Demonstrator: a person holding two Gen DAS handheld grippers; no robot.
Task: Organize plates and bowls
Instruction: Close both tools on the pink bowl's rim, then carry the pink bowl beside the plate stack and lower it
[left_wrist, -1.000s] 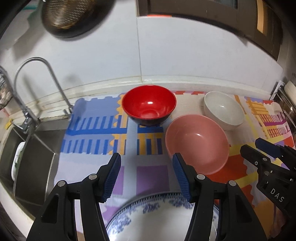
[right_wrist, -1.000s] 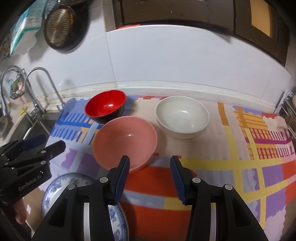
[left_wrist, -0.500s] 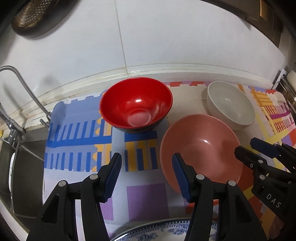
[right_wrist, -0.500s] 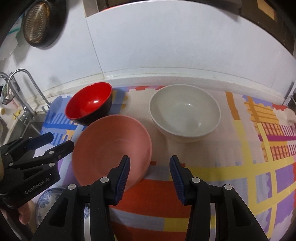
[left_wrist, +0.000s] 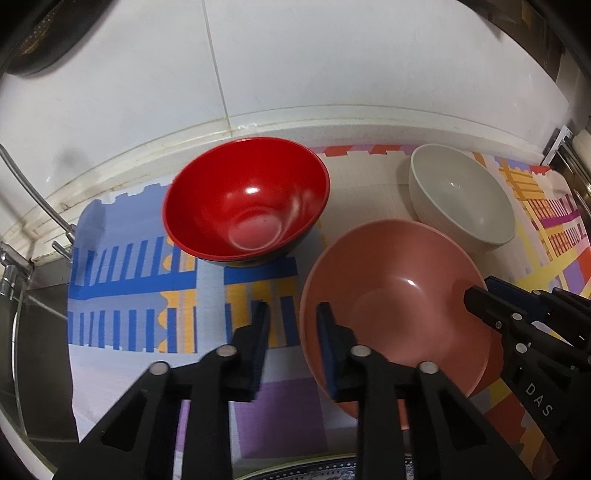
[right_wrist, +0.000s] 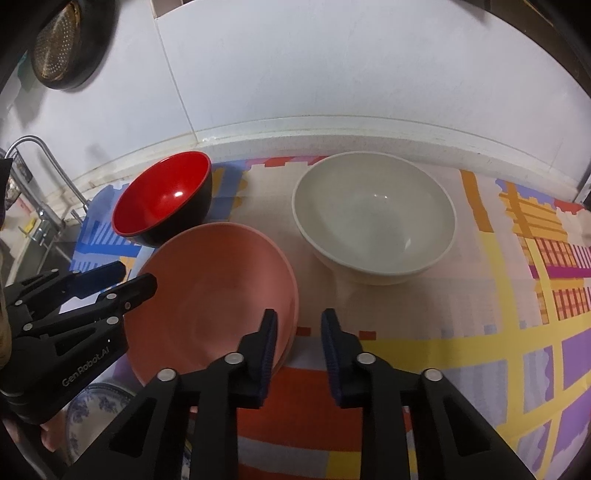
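While both grippers straddle its rims, pink bowl (left_wrist: 399, 295), red bowl (left_wrist: 245, 203), white bowl (right_wrist: 375, 218)

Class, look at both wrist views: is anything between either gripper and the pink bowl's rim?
Nothing visible. The left gripper straddles the shallow pink bowl's near rim, and the right gripper straddles its opposite edge; both are open.

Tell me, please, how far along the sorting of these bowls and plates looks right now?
Nothing looks stacked yet. The red bowl, pink bowl and white bowl sit separately on the mat. Both the left hand-held gripper and right hand-held gripper straddle the pink bowl's rim, open. The patterned plate remains too.
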